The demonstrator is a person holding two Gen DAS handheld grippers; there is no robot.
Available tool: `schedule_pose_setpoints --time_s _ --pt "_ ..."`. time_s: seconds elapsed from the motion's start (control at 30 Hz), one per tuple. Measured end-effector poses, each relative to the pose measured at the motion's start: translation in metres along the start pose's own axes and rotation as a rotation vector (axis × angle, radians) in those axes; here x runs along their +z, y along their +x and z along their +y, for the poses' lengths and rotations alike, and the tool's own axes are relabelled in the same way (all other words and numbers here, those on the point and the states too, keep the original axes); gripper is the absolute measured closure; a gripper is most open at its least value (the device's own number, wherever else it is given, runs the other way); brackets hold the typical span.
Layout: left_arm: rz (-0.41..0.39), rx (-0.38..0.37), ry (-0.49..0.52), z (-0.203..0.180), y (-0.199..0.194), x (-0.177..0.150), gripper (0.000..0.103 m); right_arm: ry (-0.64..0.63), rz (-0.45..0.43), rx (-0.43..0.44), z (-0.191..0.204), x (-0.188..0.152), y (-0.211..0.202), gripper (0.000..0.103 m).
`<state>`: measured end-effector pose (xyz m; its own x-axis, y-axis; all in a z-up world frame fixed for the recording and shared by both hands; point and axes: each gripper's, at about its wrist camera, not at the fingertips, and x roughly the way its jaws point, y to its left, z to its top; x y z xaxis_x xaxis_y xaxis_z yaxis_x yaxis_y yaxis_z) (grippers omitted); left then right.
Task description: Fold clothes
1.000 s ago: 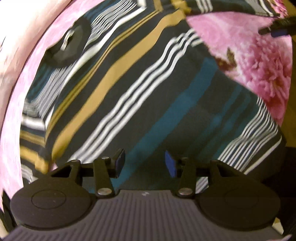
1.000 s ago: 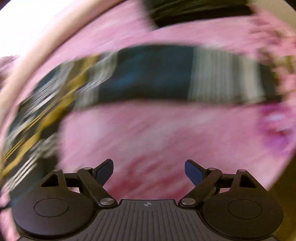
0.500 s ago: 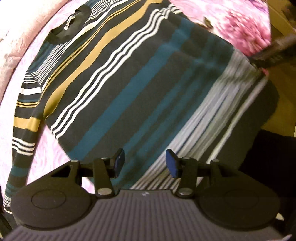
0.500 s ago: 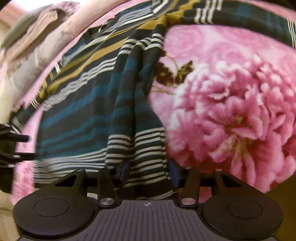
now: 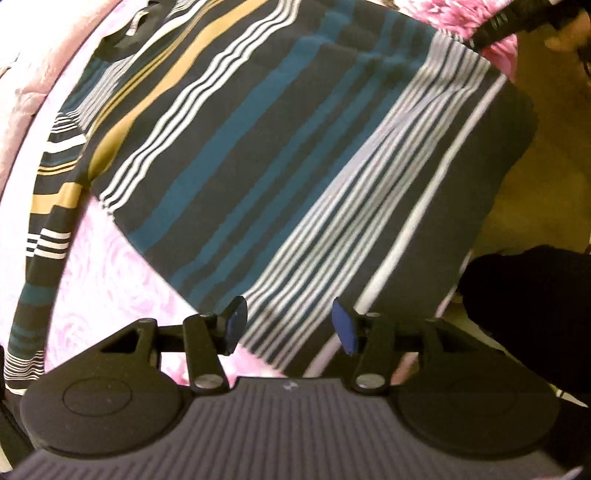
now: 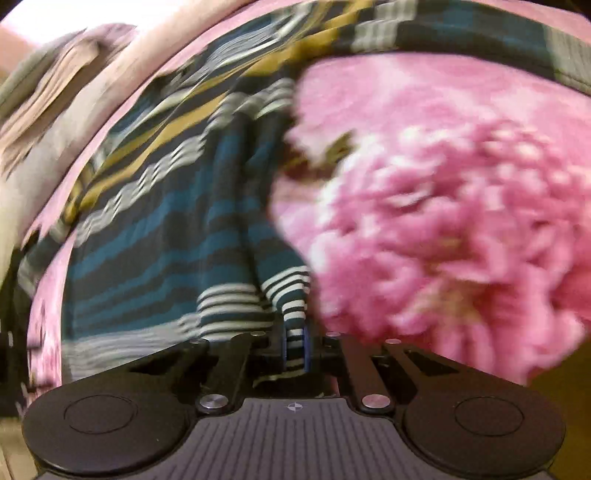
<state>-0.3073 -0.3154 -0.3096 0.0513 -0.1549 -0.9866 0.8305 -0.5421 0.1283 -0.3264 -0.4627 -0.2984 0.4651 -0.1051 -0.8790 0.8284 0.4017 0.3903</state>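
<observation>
A dark striped sweater (image 5: 280, 155) with teal, white and mustard bands lies spread on a pink floral blanket (image 5: 110, 280). Its collar is at the top left and one sleeve (image 5: 44, 236) runs down the left side. My left gripper (image 5: 288, 326) is open over the sweater's lower hem corner, with cloth between the jaws but not pinched. My right gripper (image 6: 294, 349) is shut on a striped edge of the sweater (image 6: 207, 229), whose cloth bunches up from the jaws. The right gripper also shows in the left wrist view (image 5: 506, 22) at the hem's far corner.
The blanket with a big pink flower (image 6: 443, 206) fills the right side. Folded pale clothes (image 6: 48, 96) lie at the far left edge. A dark leg or garment (image 5: 528, 310) stands beyond the bed edge at the right, over a tan floor.
My right gripper has closed on the sweater's striped edge, which was between open jaws before. My left gripper has drawn back toward the lower hem corner and stays open.
</observation>
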Motion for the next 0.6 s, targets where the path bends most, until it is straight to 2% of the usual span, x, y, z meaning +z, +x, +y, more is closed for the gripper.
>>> schedule_pose_setpoints --time_s 0.07,0.1,0.23,0.27,0.3,0.33,0.37,0.4,0.5,0.6 --pt "-0.012 -0.007 0.006 -0.008 -0.005 0.005 0.056 0.057 -0.083 -0.083 -0.015 0.002 -0.032 0.097" --pt "-0.015 -0.007 0.004 -0.011 -0.007 0.007 0.056 0.075 -0.095 -0.100 -0.022 0.001 -0.044 0.097" --pt "0.001 -0.006 -0.030 -0.016 -0.007 0.013 0.056 0.041 -0.056 -0.087 -0.027 -0.015 -0.048 0.096" --pt "0.005 -0.003 -0.036 -0.017 -0.008 0.013 0.056 0.058 -0.050 -0.101 -0.028 -0.015 -0.046 0.089" --pt "0.008 0.001 -0.041 -0.019 -0.008 0.013 0.056 0.078 -0.045 -0.117 -0.029 -0.015 -0.043 0.075" --pt "0.013 0.006 -0.047 -0.019 -0.008 0.012 0.056 0.081 -0.049 -0.122 -0.030 -0.014 -0.044 0.070" --pt "0.018 0.012 -0.054 -0.020 -0.008 0.010 0.056 0.083 -0.054 -0.127 -0.031 -0.013 -0.045 0.057" --pt "0.024 0.018 -0.062 -0.020 -0.009 0.007 0.056 0.086 -0.059 -0.131 -0.032 -0.013 -0.047 0.052" --pt "0.047 0.040 -0.087 -0.024 -0.012 -0.005 0.056 0.025 -0.032 -0.121 -0.037 -0.018 -0.050 0.051" --pt "0.071 0.055 -0.117 -0.029 -0.014 -0.021 0.056 0.021 0.033 -0.102 -0.050 -0.029 -0.048 0.051"
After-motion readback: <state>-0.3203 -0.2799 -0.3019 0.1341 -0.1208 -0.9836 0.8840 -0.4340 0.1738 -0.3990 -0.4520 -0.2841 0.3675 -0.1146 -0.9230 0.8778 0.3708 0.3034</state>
